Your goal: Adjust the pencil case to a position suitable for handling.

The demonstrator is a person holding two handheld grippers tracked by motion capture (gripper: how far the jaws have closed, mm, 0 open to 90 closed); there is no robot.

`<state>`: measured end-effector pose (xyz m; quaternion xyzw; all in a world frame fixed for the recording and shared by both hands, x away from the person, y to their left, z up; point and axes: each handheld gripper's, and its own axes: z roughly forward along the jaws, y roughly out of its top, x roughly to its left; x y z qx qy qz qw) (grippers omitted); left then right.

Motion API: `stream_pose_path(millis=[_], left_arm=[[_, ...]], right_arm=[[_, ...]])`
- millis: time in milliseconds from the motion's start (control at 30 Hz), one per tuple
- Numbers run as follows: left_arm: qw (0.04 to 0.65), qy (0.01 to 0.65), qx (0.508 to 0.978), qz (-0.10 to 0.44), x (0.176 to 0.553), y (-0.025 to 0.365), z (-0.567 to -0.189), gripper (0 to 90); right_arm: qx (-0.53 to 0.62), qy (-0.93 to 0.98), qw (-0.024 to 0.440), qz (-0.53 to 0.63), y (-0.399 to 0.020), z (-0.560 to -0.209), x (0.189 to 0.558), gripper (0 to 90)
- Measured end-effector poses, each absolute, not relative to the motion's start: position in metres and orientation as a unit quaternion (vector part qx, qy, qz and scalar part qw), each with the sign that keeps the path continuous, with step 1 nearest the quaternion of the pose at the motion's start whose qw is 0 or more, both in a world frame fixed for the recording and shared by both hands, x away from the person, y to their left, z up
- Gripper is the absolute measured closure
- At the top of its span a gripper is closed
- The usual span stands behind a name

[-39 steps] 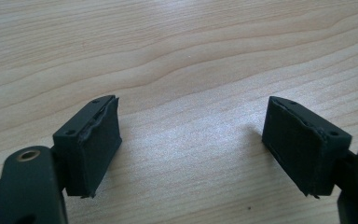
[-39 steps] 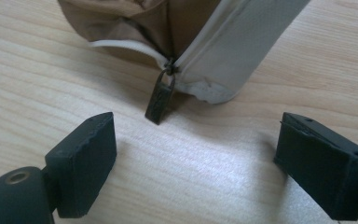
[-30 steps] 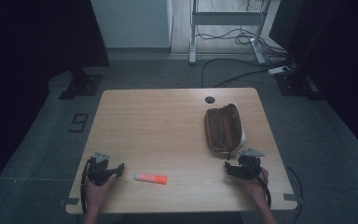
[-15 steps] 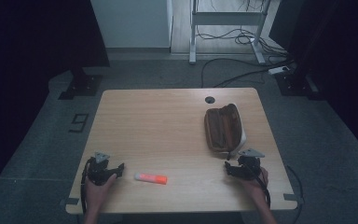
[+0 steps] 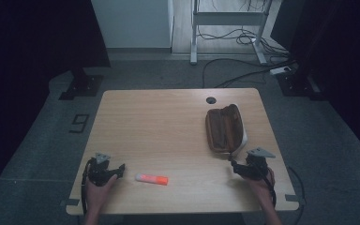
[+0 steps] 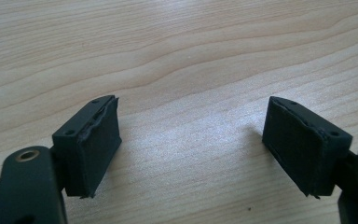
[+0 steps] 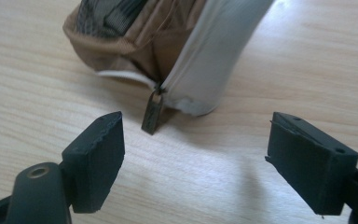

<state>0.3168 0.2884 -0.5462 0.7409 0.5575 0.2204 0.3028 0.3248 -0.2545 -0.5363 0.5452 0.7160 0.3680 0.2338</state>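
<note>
A brown pencil case (image 5: 224, 129) with a white side lies open on the right half of the wooden table (image 5: 168, 122). Just short of its near end, my right gripper (image 5: 236, 166) rests low over the table. In the right gripper view the case (image 7: 168, 32) lies ahead, its metal zipper pull (image 7: 153, 112) hanging just beyond the right gripper (image 7: 196, 140). Those jaws are open and have just been closing a little, with nothing between them. An orange-capped pen (image 5: 152, 178) lies near the front edge. My left gripper (image 5: 117, 169) sits left of it, and the left gripper (image 6: 193, 126) is open over bare wood.
A round cable hole (image 5: 210, 100) sits near the table's far edge. Behind the table, a white desk frame (image 5: 225, 18) and cables (image 5: 243, 75) lie on the grey floor. Dark curtains stand on both sides.
</note>
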Motion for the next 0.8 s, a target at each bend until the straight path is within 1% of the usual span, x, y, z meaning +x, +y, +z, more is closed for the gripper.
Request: stream_pose_path(millis=[500,800], left_arm=[[0.302,0.557,0.741,0.221,0.317,0.288,-0.546,18.8],[0.302,0.557,0.741,0.221,0.317,0.288,-0.546,18.8]], right_arm=[[0.542,0.693,0.248,0.406,-0.262,-0.511,0.324,19.1],[0.542,0.686,0.251,0.416,-0.264,-0.502,0.328,19.1]])
